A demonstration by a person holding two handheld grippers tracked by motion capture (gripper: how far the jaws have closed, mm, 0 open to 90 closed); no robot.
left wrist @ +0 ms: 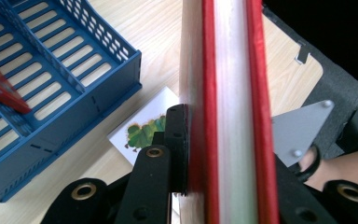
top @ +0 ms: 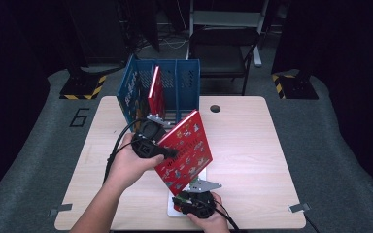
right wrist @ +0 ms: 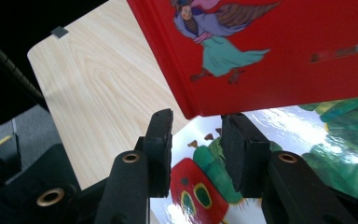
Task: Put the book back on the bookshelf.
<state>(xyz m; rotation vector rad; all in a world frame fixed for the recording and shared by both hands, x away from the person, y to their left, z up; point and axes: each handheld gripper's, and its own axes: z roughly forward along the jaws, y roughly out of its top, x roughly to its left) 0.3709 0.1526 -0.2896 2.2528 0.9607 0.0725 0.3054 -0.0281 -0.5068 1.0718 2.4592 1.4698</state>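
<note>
A red picture book (top: 184, 150) hangs tilted above the table, with my left gripper (top: 162, 146) shut on its left edge. In the left gripper view the red book (left wrist: 233, 93) stands edge-on between the jaws of my left gripper (left wrist: 228, 154). A white caterpillar book (top: 172, 209) lies flat under it near the front edge, also seen as the caterpillar book (left wrist: 144, 126) (right wrist: 307, 140). My right gripper (top: 194, 193) (right wrist: 196, 135) hovers open just over that white book, and the red book's lower corner (right wrist: 284, 56) sits right above its jaw tips.
A blue file rack (top: 184, 82) (left wrist: 74, 70) stands at the table's back left with another red book (top: 155, 90) (left wrist: 2, 91) upright in it. A cable hole (top: 215, 108) is in the tabletop. A black chair (top: 223, 43) stands behind the table.
</note>
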